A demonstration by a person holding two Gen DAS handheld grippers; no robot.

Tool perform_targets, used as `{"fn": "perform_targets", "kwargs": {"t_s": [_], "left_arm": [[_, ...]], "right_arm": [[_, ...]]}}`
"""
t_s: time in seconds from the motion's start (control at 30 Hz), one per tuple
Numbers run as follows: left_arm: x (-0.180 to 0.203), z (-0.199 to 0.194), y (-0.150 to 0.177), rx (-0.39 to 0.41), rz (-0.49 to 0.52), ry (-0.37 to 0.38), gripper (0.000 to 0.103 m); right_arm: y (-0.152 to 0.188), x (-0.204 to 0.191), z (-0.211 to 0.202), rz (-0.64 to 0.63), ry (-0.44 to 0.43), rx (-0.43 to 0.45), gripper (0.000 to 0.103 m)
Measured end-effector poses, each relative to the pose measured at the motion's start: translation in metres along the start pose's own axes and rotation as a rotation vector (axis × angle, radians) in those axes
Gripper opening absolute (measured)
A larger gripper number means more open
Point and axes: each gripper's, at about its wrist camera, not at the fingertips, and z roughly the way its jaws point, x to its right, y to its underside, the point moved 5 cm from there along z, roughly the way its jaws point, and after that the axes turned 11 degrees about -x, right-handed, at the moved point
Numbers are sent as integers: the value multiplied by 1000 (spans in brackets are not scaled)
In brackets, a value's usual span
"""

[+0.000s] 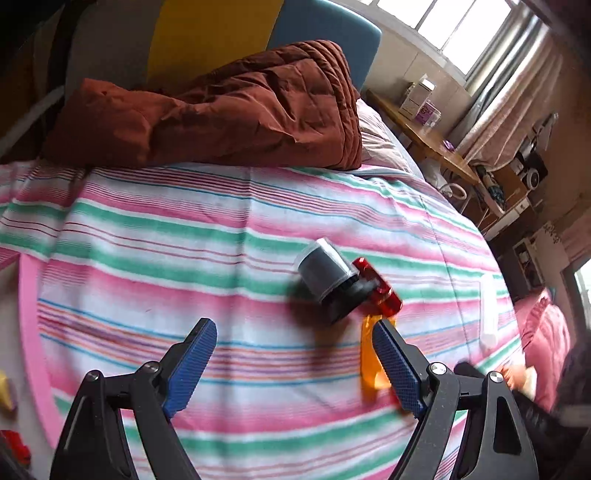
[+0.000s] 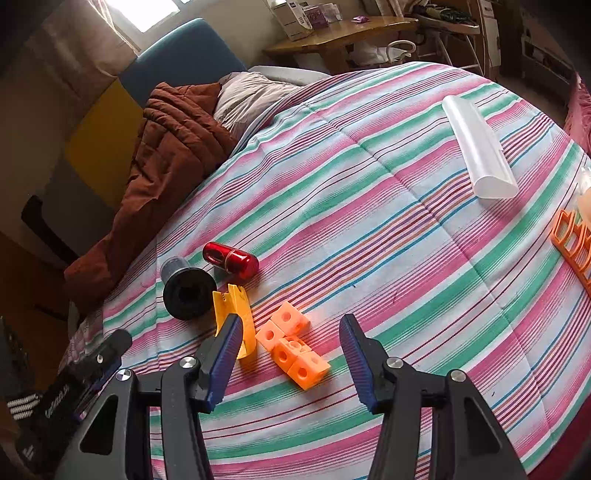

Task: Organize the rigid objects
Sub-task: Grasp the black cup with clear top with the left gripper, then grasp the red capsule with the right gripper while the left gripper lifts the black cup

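Observation:
On the striped bedspread lie a black and grey cylinder (image 2: 186, 286), a red capsule-shaped piece (image 2: 231, 258), a yellow-orange flat piece (image 2: 236, 314) and a cluster of orange cubes (image 2: 293, 345). My right gripper (image 2: 291, 338) is open and empty, low over the cubes. In the left wrist view the cylinder (image 1: 327, 278), red piece (image 1: 376, 286) and yellow-orange piece (image 1: 369, 365) lie ahead to the right. My left gripper (image 1: 293, 345) is open and empty, its right finger beside the yellow-orange piece.
A translucent white tube (image 2: 478, 147) lies far right, an orange rack (image 2: 574, 243) at the right edge. A brown quilt (image 1: 221, 110) and pillow sit at the bed's head. A wooden desk (image 2: 343, 31) stands beyond. Small toys (image 1: 11, 424) lie at the left.

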Motion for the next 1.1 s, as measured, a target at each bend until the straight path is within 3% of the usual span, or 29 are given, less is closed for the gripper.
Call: {"fn": "perform_targets", "kwargs": {"t_s": [0.23,0.43,0.6,0.67,1.1], "left_arm": [[5,37,-34,-43,-110,86,87],[12,70,-52,-85,-111,55,79],[24,81,-41,-82,-15,-26,67],[25,80,-36,-83,14,-45,43],[-2,42,21,-102,159,-98,43]], "right_arm": [[0,-2,-3,4,-22,6,55],[1,-2,0,17,-49,-13,55],[1,-3,2,18,-54,-22,55],[1,-3,3,23,-59,-26,55],[2,5,11,50,-59,-56,55]]}}
